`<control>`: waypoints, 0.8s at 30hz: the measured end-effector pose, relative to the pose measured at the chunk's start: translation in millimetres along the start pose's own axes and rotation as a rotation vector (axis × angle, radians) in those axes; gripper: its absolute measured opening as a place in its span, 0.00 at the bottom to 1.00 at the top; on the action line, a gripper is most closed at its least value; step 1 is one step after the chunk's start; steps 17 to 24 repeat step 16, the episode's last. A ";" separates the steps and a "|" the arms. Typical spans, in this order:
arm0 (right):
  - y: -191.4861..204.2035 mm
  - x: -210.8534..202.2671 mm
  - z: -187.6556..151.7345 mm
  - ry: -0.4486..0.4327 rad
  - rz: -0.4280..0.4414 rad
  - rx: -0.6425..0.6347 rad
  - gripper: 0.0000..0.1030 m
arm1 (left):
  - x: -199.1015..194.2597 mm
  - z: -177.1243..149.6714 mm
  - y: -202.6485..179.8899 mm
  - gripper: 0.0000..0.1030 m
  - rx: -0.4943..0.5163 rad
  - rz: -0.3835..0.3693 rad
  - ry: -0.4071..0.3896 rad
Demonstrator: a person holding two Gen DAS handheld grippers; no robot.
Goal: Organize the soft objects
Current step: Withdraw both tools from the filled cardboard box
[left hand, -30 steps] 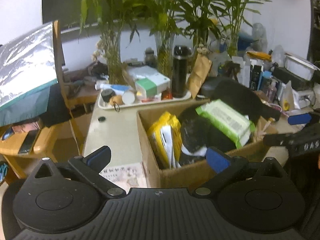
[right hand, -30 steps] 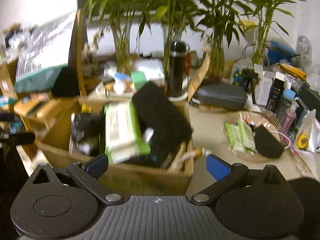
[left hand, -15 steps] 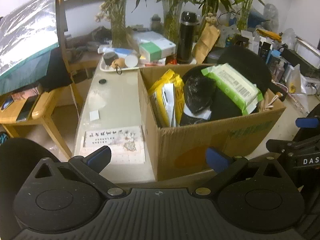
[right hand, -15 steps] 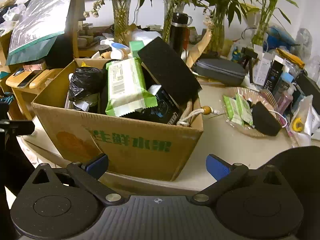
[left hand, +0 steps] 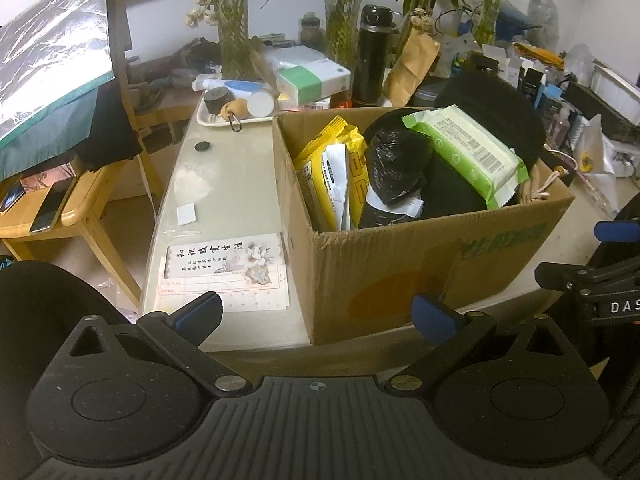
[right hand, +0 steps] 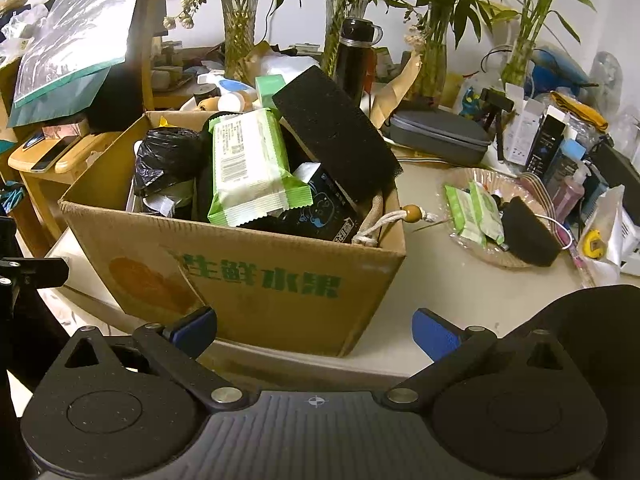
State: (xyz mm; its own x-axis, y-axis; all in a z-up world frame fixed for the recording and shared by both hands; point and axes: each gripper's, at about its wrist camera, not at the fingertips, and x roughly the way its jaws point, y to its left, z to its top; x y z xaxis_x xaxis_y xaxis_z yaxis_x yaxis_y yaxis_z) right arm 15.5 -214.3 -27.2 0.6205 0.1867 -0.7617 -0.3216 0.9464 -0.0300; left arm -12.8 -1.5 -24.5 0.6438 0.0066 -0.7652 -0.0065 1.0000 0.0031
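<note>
Brimming cardboard box (right hand: 280,280) holds green wipes pack (right hand: 250,168); both hand-held grippers (left hand: 316,312) (right hand: 314,324) gape, empty.

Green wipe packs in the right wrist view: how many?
3. One large pack lies on top in the box; two small packs lie side by side in the basket. More may be buried.

Both wrist views face cardboard box (left hand: 420,264) (right hand: 256,280) closely, left and right; box shared.
</note>
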 end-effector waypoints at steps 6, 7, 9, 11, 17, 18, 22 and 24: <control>0.1 1.4 0.1 0.005 0.002 0.001 1.00 | 0.5 0.4 0.0 1.00 0.001 -0.001 0.003; -0.1 1.4 0.1 0.005 0.002 0.000 1.00 | 0.7 0.6 0.1 1.00 0.002 -0.002 0.004; -0.3 1.5 0.0 0.005 0.002 0.001 1.00 | 0.7 0.5 0.1 1.00 0.002 -0.001 0.004; -1.1 1.5 -0.1 0.006 0.003 0.002 1.00 | 0.8 0.4 0.0 1.00 0.003 0.000 0.005; -1.8 1.4 -0.4 0.006 0.003 0.002 1.00 | 0.9 -0.9 0.0 1.00 0.007 -0.009 -0.003; -1.8 1.4 -0.4 0.006 0.003 0.002 1.00 | 0.9 -0.9 0.0 1.00 0.007 -0.009 -0.003; -1.8 1.4 -0.4 0.006 0.003 0.002 1.00 | 0.9 -0.9 0.0 1.00 0.007 -0.009 -0.003; -1.8 1.4 -0.4 0.006 0.003 0.002 1.00 | 0.9 -0.9 0.0 1.00 0.007 -0.009 -0.003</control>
